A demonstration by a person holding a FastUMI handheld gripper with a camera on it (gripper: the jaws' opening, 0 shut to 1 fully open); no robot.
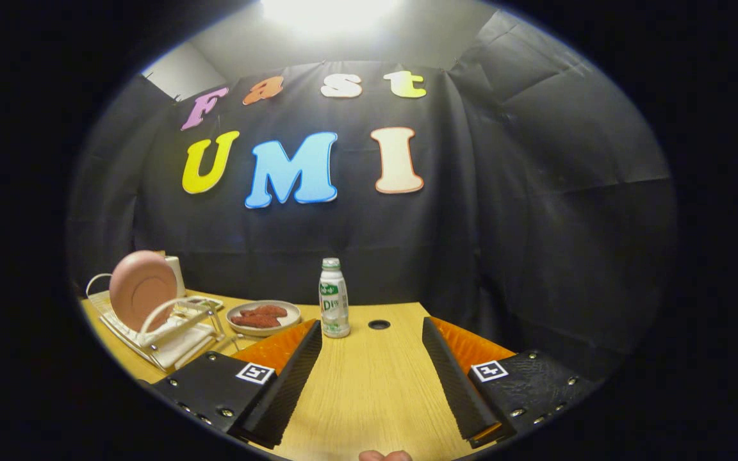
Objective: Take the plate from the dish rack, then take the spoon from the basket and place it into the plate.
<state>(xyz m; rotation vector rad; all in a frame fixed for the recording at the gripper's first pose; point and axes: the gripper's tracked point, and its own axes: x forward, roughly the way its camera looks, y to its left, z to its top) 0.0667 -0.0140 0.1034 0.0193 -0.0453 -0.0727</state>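
Hovering over the table (369, 390), the gripper (372, 333) has its fingers spread wide, holding nothing. Pink plate (143, 288) stands upright in the rack (170, 336) off left, bottle (334, 299) just ahead.

A small white bottle (334, 298) stands upright on the wooden table (369, 390) (near a cable hole (378, 324)).
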